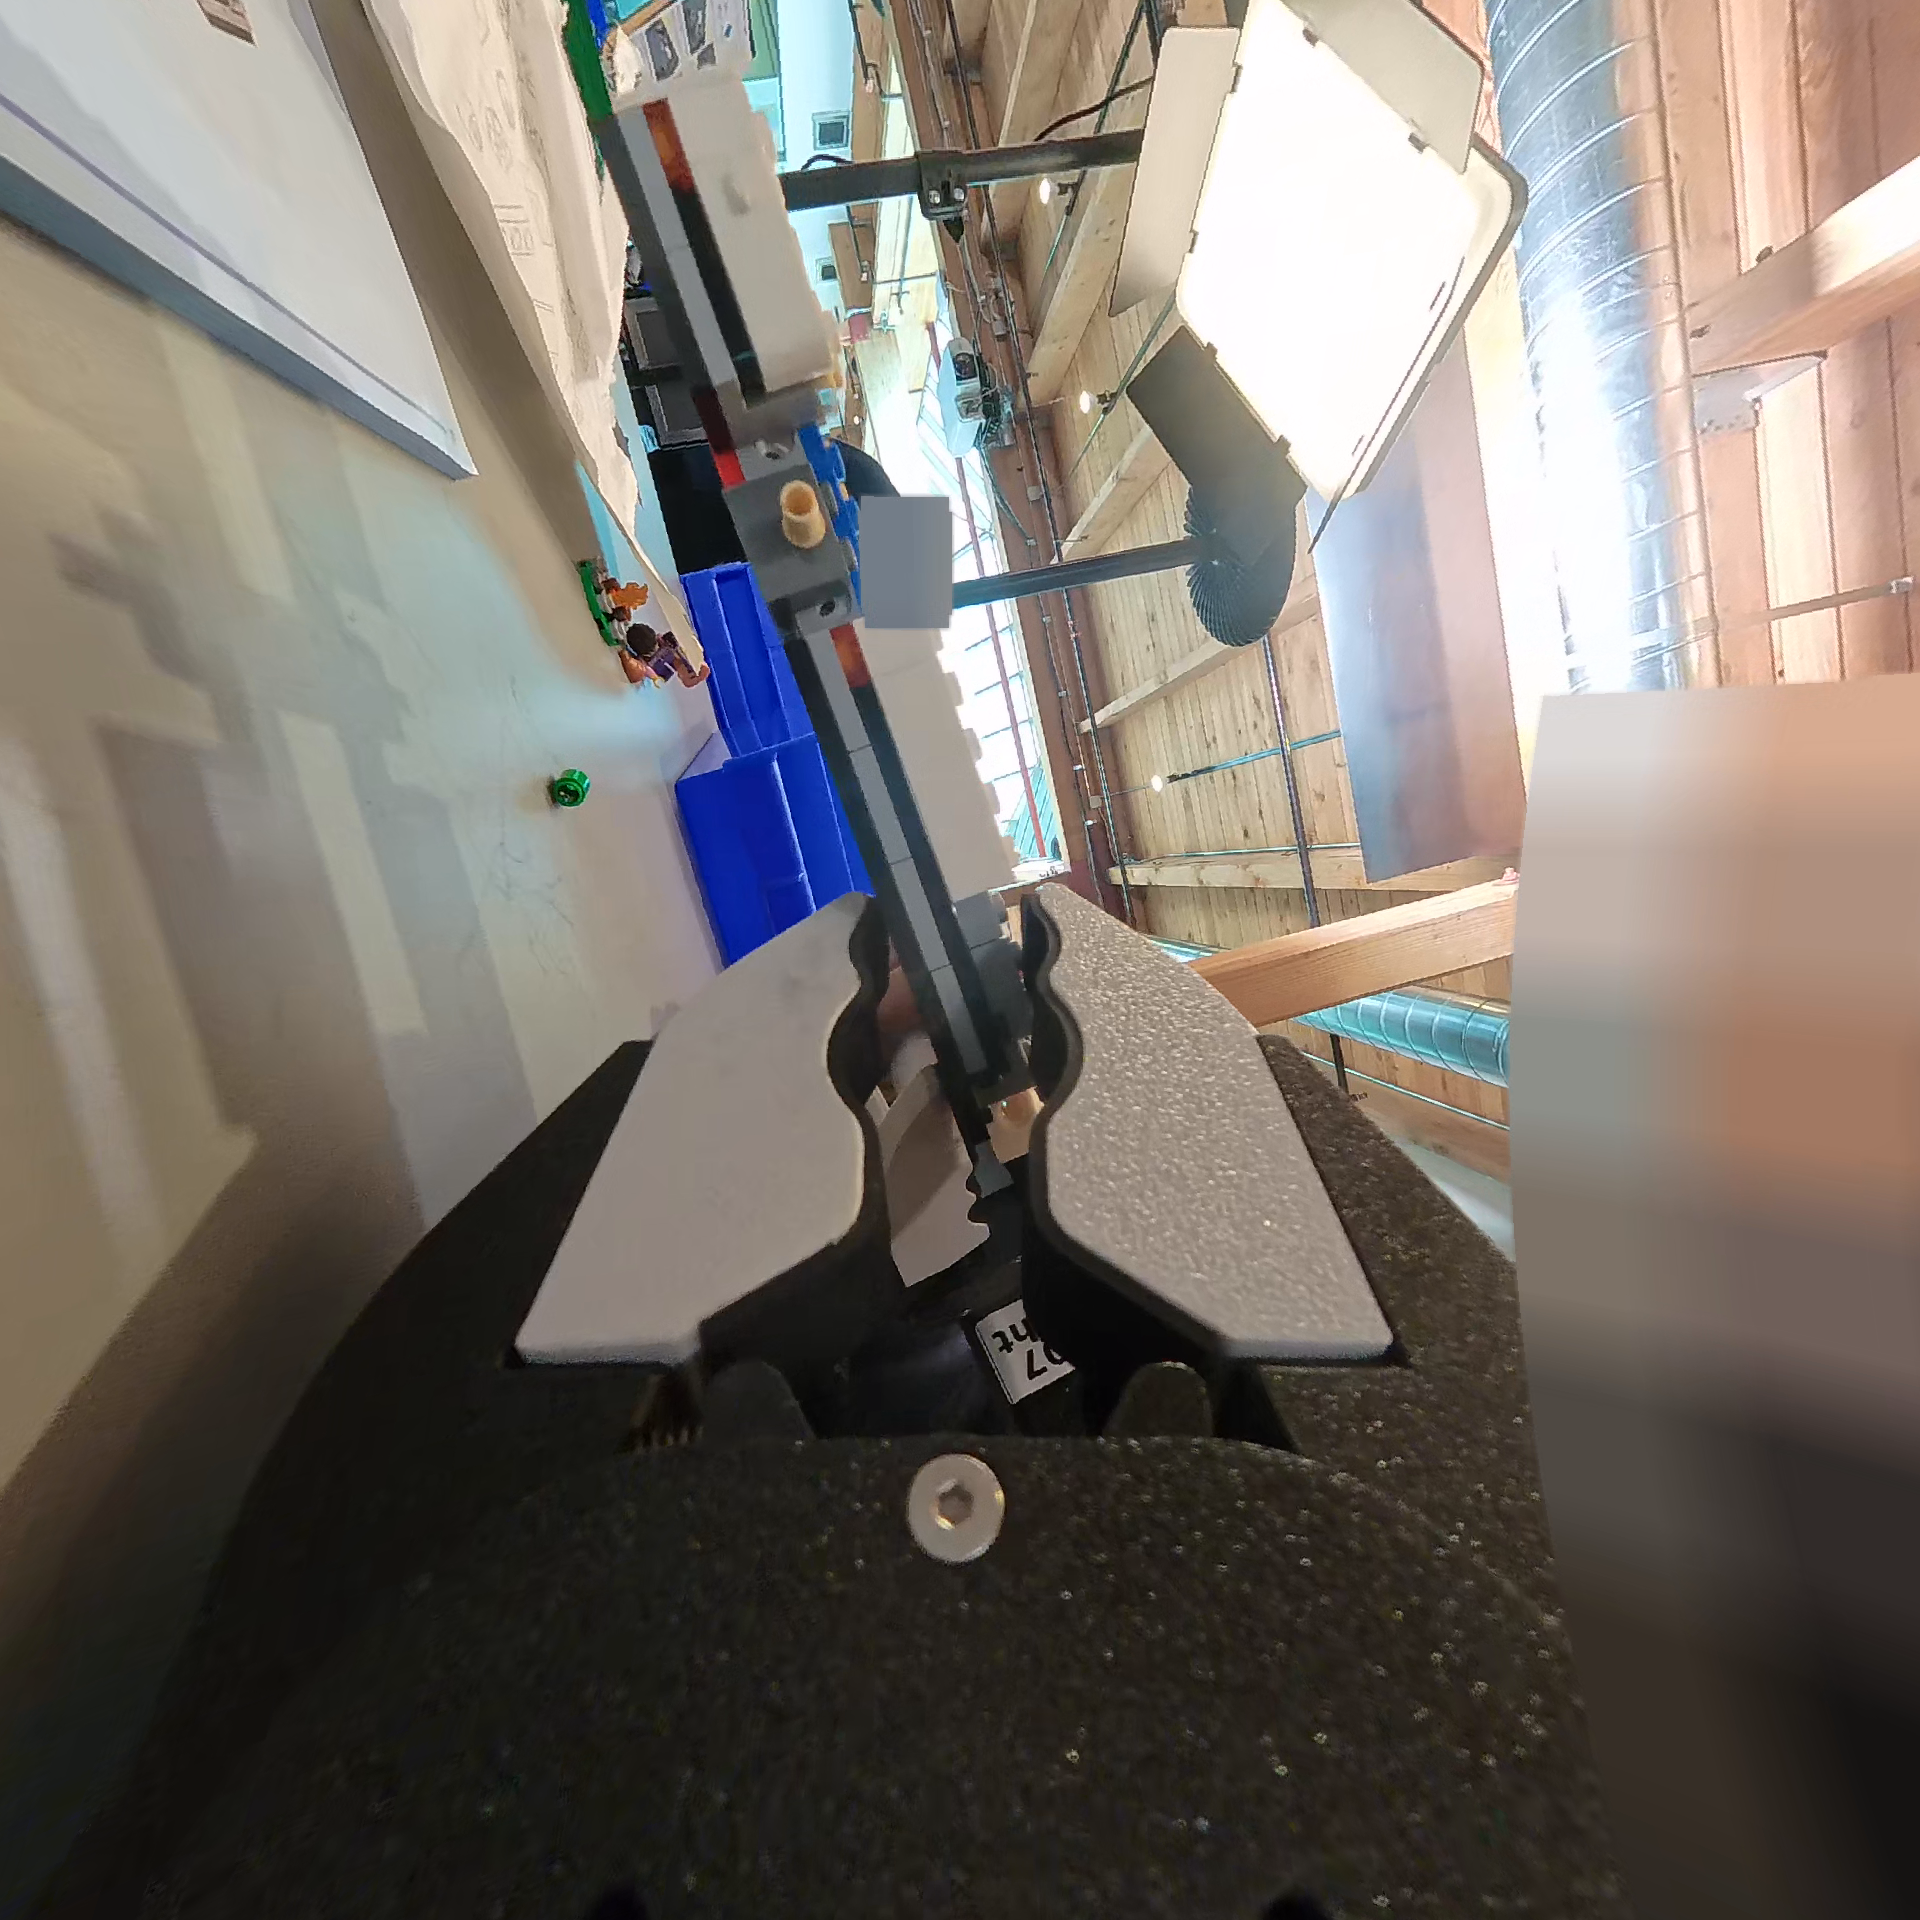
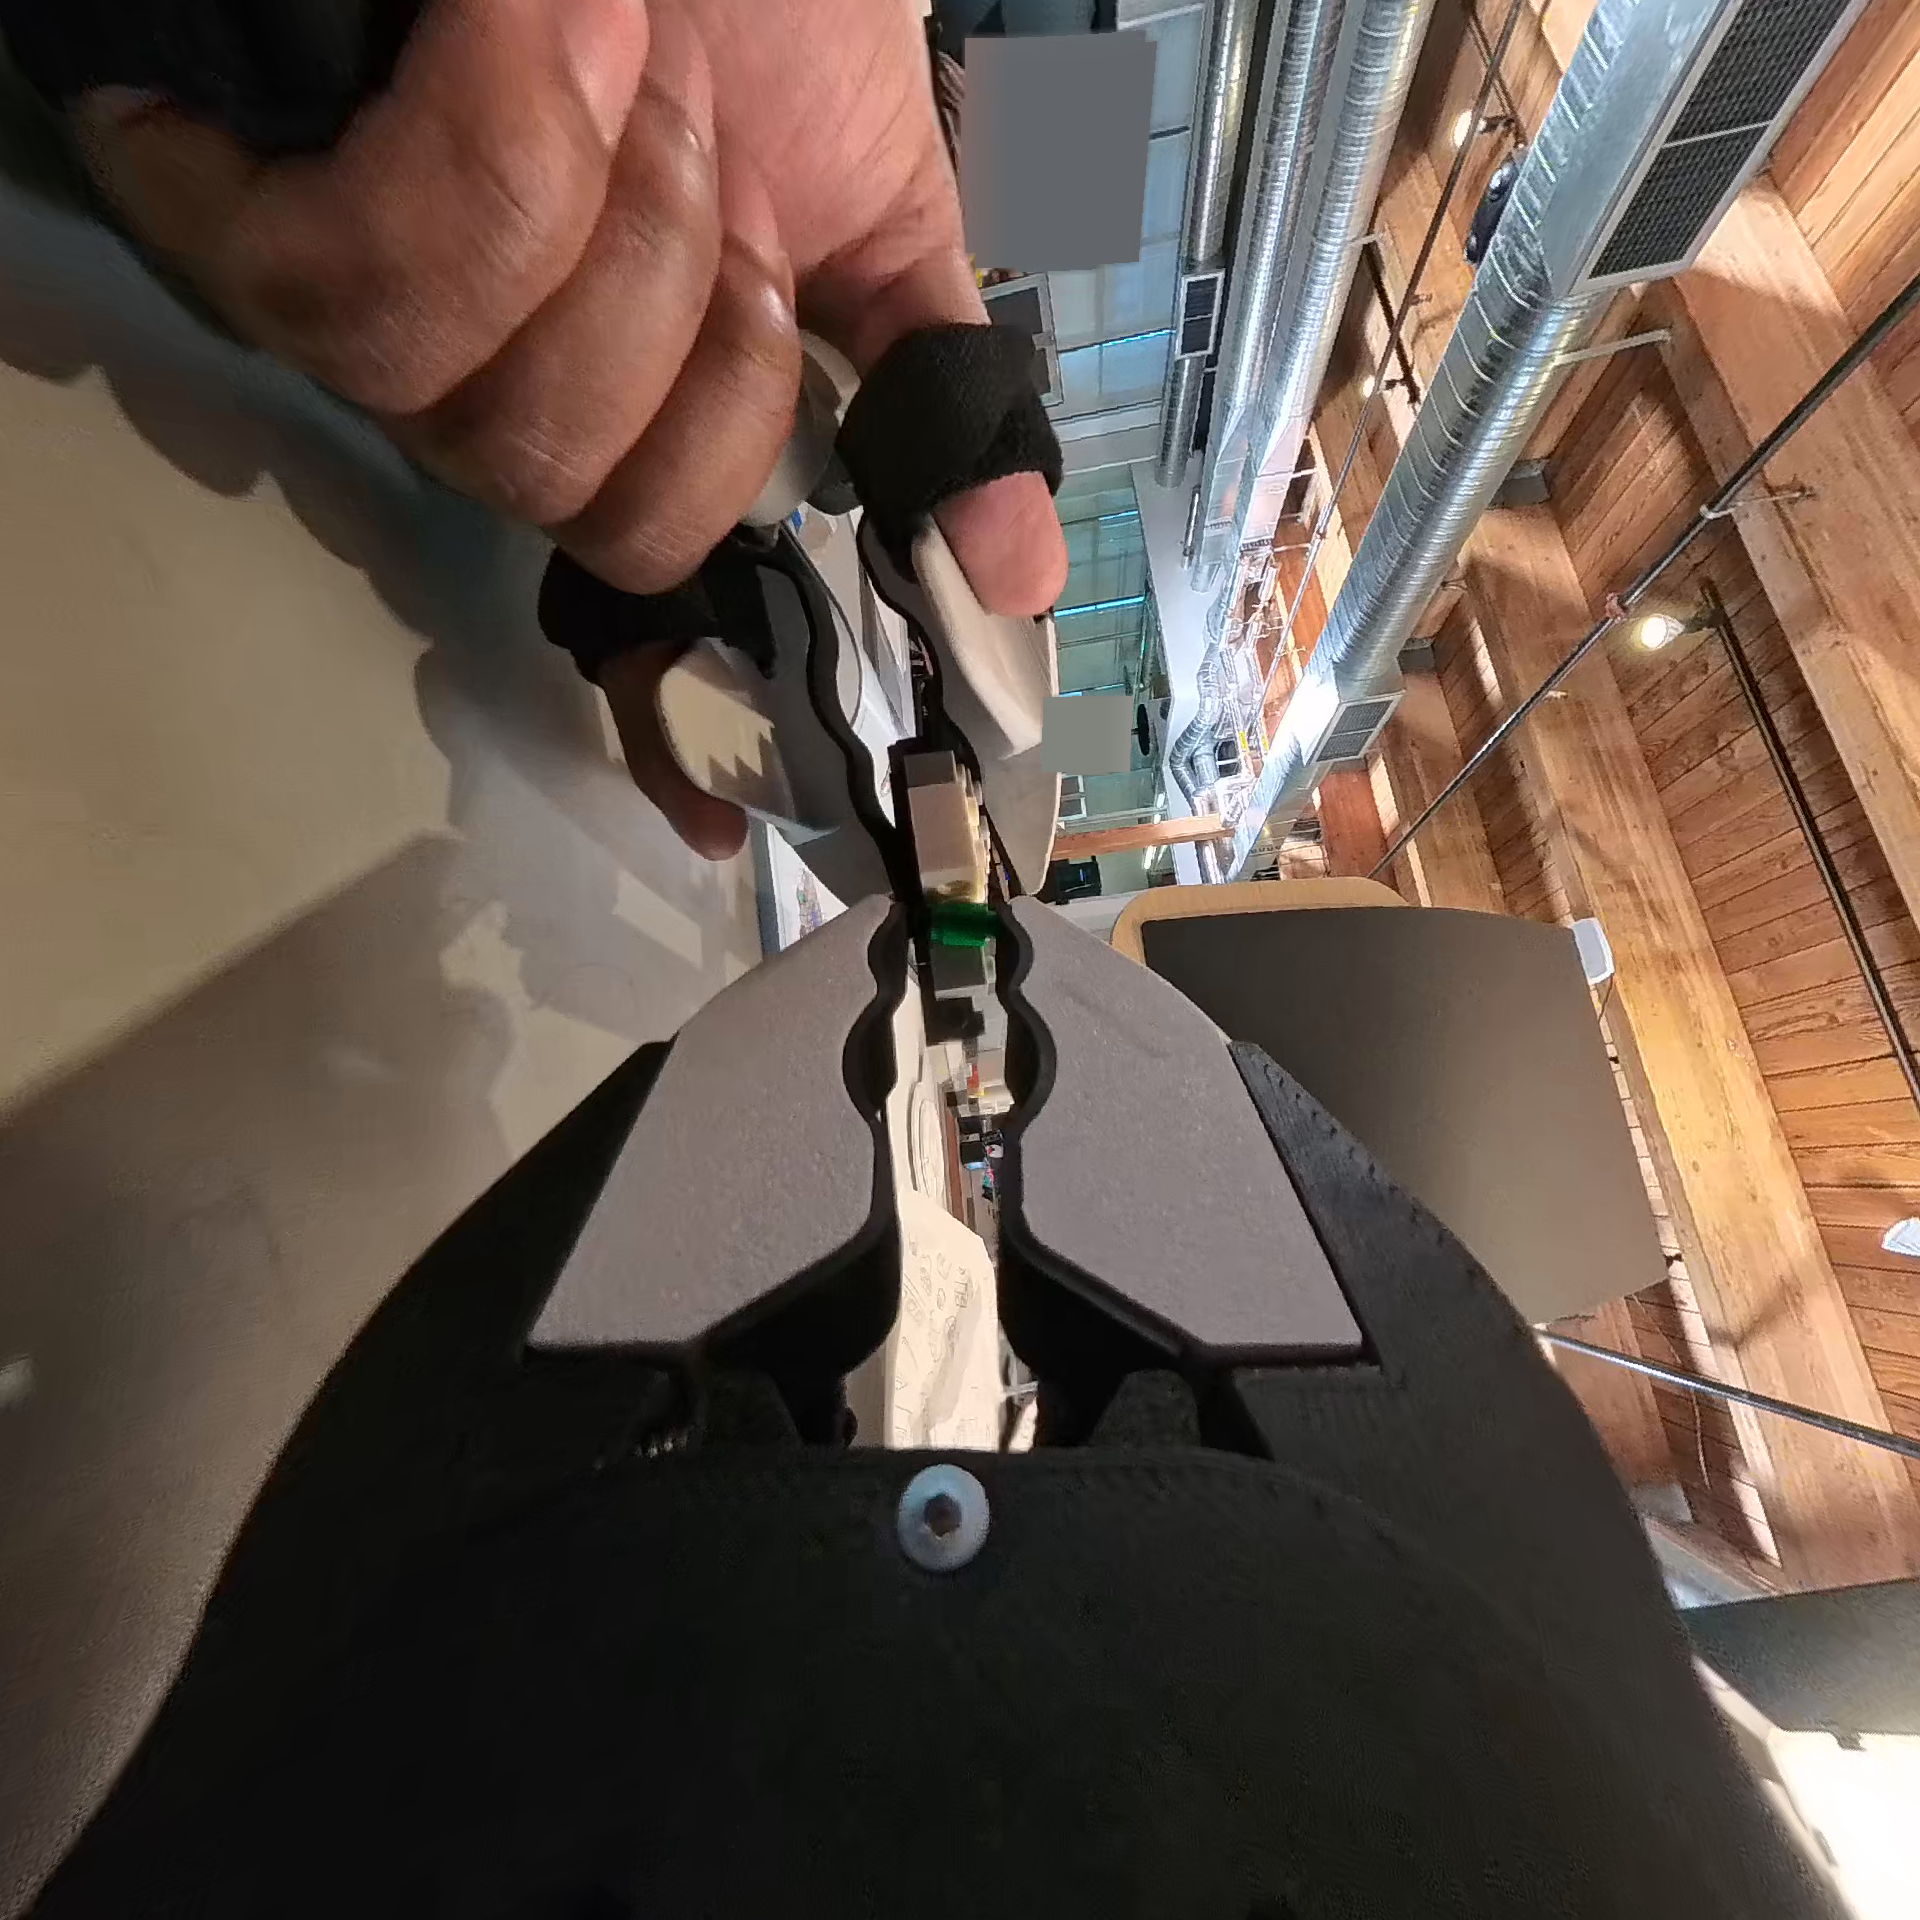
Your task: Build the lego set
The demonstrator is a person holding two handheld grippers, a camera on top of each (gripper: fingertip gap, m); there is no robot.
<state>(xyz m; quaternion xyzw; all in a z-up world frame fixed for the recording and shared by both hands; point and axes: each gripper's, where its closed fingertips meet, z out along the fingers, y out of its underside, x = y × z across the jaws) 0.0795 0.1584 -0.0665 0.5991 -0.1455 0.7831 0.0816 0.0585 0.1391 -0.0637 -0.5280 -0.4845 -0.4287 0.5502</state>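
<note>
- One long brick assembly (image 1: 831, 665), grey, black and white, is held in the air between my two tongs.
- My left tongs (image 1: 956, 925) are clamped on its near end.
- My right tongs (image 2: 951, 920) are clamped on one green piece (image 2: 958, 925) at its other end.
- Two blue bins (image 1: 758, 790) and one green nut (image 1: 568, 790) lie on the surface (image 1: 436, 727).

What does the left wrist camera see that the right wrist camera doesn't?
Only the left wrist view shows blue bins, a tiny green piece on the white table, and a bright lamp panel.

Only the right wrist view shows a person's hand and a green piece at the right tongs.

Both show the long grey-and-white brick build, which the left tongs are holding.
</note>
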